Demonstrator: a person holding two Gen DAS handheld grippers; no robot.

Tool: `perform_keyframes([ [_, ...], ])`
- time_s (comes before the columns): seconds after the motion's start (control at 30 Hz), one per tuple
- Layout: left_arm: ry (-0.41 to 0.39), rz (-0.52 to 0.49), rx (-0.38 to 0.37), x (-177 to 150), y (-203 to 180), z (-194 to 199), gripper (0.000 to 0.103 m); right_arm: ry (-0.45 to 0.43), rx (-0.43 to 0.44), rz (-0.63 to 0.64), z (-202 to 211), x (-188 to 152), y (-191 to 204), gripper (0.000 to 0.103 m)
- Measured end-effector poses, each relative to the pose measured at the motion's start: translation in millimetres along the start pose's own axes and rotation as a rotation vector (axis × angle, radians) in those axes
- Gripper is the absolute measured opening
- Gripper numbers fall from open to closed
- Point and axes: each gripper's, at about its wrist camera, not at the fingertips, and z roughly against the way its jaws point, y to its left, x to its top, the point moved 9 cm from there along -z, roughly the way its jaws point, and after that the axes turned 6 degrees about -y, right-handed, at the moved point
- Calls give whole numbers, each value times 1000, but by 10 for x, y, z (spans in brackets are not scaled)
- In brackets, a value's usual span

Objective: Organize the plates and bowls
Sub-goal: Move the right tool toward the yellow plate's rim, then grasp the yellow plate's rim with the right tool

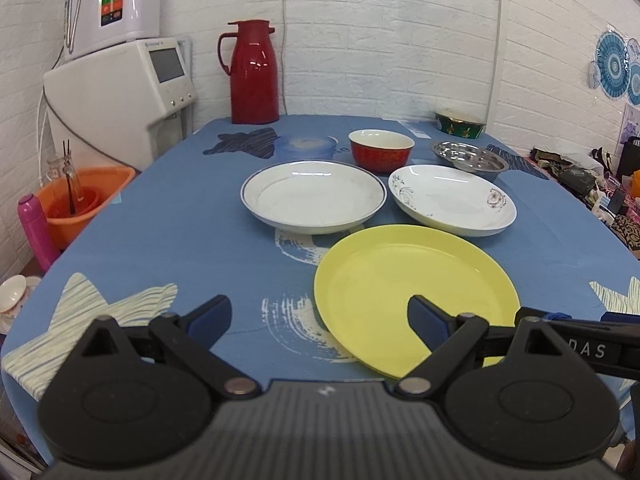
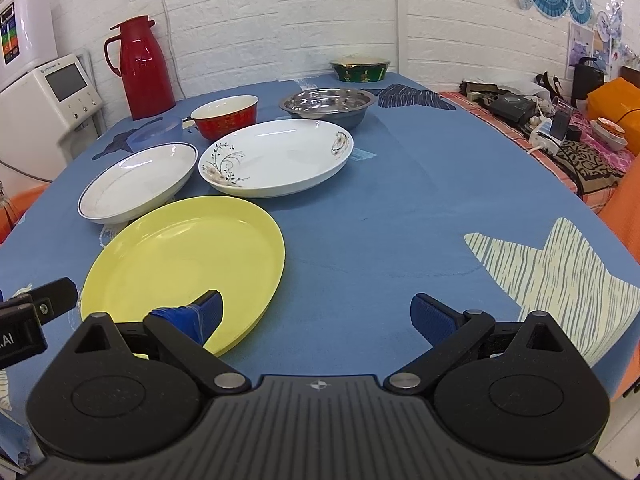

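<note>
A yellow plate (image 1: 416, 300) (image 2: 184, 264) lies nearest on the blue table. Behind it sit a blue-rimmed white plate (image 1: 314, 196) (image 2: 138, 180) and a flower-patterned white plate (image 1: 452, 198) (image 2: 276, 156). Farther back stand a red bowl (image 1: 381, 149) (image 2: 224, 116), a steel bowl (image 1: 469, 158) (image 2: 328, 106), a green bowl (image 1: 460, 123) (image 2: 360, 69) and a pale blue container (image 1: 305, 147) (image 2: 158, 132). My left gripper (image 1: 320, 320) is open, its right finger over the yellow plate's near rim. My right gripper (image 2: 318, 316) is open, its left finger over the plate's right edge.
A red thermos jug (image 1: 252, 72) (image 2: 140, 68) stands at the table's back. White appliances (image 1: 120, 76) and an orange basin (image 1: 84, 200) lie off the left edge. Clutter and cloths (image 2: 560, 128) fill the right side. The blue tablecloth (image 2: 400, 208) stretches right of the plates.
</note>
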Motion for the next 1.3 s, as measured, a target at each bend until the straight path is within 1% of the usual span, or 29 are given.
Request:
perform_keyframes([
  [0.23,13,-19,20,99,31,-121,89,22,1,7,-81,51,7,88],
  [0.47,27,-18,31,198,79,-252,89,15,1,8,-132,180,16,88],
  [0.63,31,-19,36,265,103,-330,89,28,5,19,-210,229,48,88],
  [1.0,62,-30,47,298,158,-504,89,61,12,61,-301,257,89,88],
  [1.13,83,-41,33,281,231,-525,89,47,35,101,-249,250,100,88],
  [1.2,93,-45,21,272,301,-535,89,44,58,110,-240,231,112,88],
  [1.3,120,-34,-2,261,381,-600,89,68,115,107,-308,206,191,88],
])
